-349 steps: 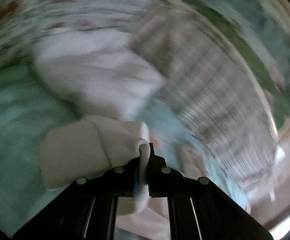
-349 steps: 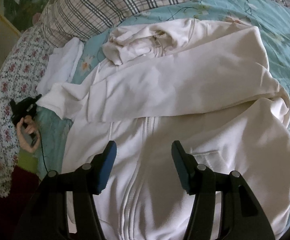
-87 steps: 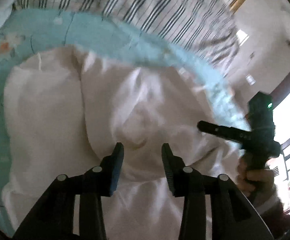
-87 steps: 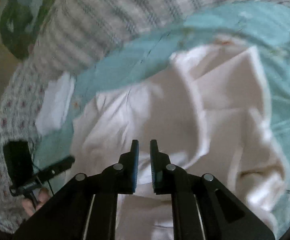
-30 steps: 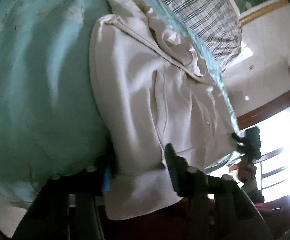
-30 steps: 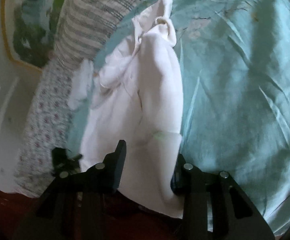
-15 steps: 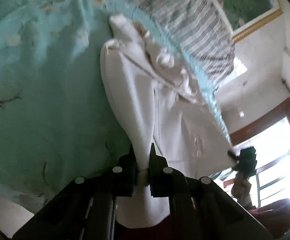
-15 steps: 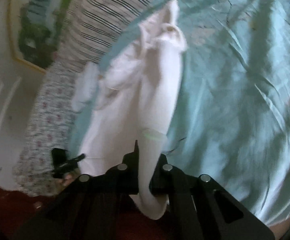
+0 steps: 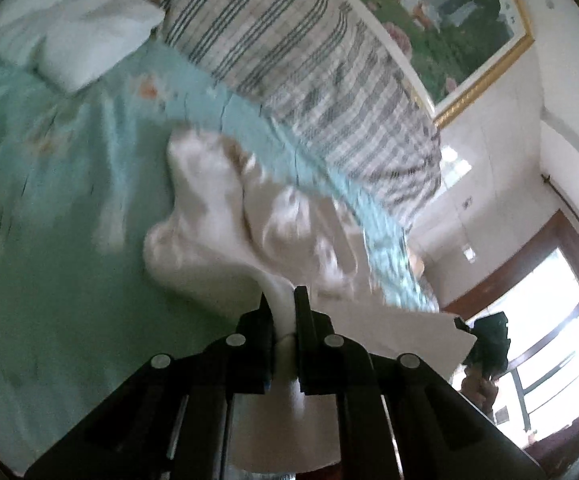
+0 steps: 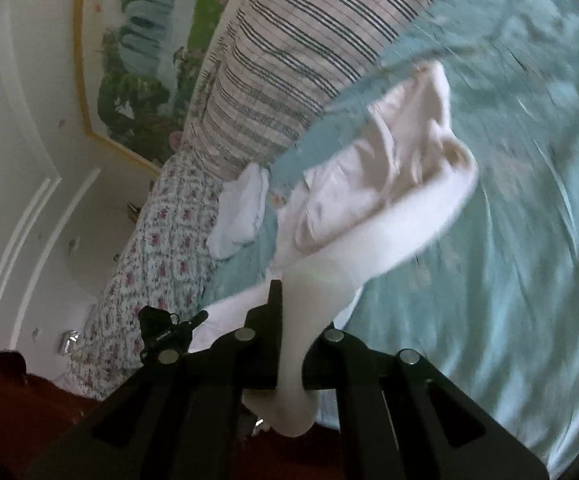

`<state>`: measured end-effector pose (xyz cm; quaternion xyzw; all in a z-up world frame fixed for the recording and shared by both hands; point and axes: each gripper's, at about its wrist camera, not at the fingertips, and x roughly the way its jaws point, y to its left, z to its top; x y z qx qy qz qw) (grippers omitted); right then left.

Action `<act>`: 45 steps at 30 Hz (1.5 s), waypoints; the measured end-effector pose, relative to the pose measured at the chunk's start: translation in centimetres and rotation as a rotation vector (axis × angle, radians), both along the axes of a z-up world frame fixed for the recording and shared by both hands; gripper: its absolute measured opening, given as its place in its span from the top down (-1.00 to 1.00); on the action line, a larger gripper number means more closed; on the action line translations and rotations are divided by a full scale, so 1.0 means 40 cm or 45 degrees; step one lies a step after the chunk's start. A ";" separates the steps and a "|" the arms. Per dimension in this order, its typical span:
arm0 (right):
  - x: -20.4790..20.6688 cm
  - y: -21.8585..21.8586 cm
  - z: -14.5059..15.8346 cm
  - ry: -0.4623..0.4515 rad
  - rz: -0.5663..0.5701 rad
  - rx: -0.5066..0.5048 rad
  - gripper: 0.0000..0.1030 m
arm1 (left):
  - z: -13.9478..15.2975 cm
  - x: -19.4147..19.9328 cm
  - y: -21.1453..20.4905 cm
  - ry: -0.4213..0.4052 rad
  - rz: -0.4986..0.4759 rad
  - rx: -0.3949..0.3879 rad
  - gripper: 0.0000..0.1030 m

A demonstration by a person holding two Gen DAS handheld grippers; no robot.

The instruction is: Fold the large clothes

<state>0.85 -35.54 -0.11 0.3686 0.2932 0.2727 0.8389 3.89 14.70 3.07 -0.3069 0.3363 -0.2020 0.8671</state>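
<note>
- The left gripper (image 9: 280, 312) is clamped on a bottom corner of the cream-white zip-up fleece jacket (image 9: 209, 220); cloth fills the gap between its black jaws.
- The right gripper (image 10: 289, 320) is likewise closed on the opposite hem corner, with the ribbed band hanging below its jaws.
- Between the two, the hem is lifted, while the jacket's collar end lies bunched on the teal floral bedsheet (image 9: 49, 200), just before the striped plaid pillow (image 9: 289, 60).
- The jacket looks soft, thick and limp: it sags and bunches, so corner grips on the ribbed hem seem the firmest hold.
</note>
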 end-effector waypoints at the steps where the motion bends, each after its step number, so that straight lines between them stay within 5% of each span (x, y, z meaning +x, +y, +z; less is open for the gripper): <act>1: 0.028 -0.008 0.010 -0.006 -0.018 -0.004 0.89 | 0.015 0.040 0.005 -0.010 0.014 -0.007 0.87; 6: 0.200 -0.048 0.056 -0.008 -0.101 -0.054 0.89 | 0.056 0.234 0.004 -0.027 0.068 0.042 0.86; 10: 0.391 -0.067 0.053 0.094 -0.175 -0.151 0.89 | 0.012 0.419 -0.004 0.062 0.102 0.066 0.86; 17: 0.673 -0.102 -0.128 0.410 -0.274 -0.243 0.82 | -0.205 0.685 -0.019 0.345 0.106 0.168 0.85; 21: 0.710 -0.119 -0.199 0.529 -0.265 -0.177 0.75 | -0.240 0.690 0.014 0.368 0.075 0.049 0.72; 22: 0.705 -0.125 -0.195 0.519 -0.259 -0.155 0.67 | -0.230 0.678 0.020 0.358 0.079 0.055 0.52; 24: 0.677 -0.150 -0.165 0.477 -0.266 -0.095 0.20 | -0.187 0.631 0.035 0.313 0.115 0.123 0.14; 25: 0.661 -0.159 -0.151 0.455 -0.281 -0.075 -0.26 | -0.160 0.600 0.040 0.279 0.125 0.148 0.07; 26: 0.635 -0.171 -0.131 0.410 -0.299 -0.049 -0.49 | -0.138 0.572 0.039 0.256 0.117 0.157 0.07; 32: 0.490 -0.128 -0.033 0.176 -0.186 -0.123 -0.49 | -0.071 0.414 -0.139 0.179 -0.214 0.186 -0.04; 36: 0.470 0.071 -0.079 0.216 0.102 -0.476 -0.21 | -0.152 0.426 -0.322 0.276 -0.412 0.257 -0.04; 38: 0.492 0.143 -0.110 0.270 0.175 -0.641 0.25 | -0.185 0.473 -0.365 0.318 -0.419 0.295 0.00; 40: 0.533 0.189 -0.137 0.329 0.211 -0.738 0.43 | -0.195 0.528 -0.375 0.312 -0.407 0.300 0.04; 43: 0.614 0.210 -0.137 0.332 0.230 -0.823 0.49 | -0.194 0.647 -0.346 0.305 -0.307 0.376 0.40; 45: 0.683 0.192 -0.137 0.357 0.190 -0.847 0.56 | -0.186 0.713 -0.288 0.285 -0.195 0.398 0.39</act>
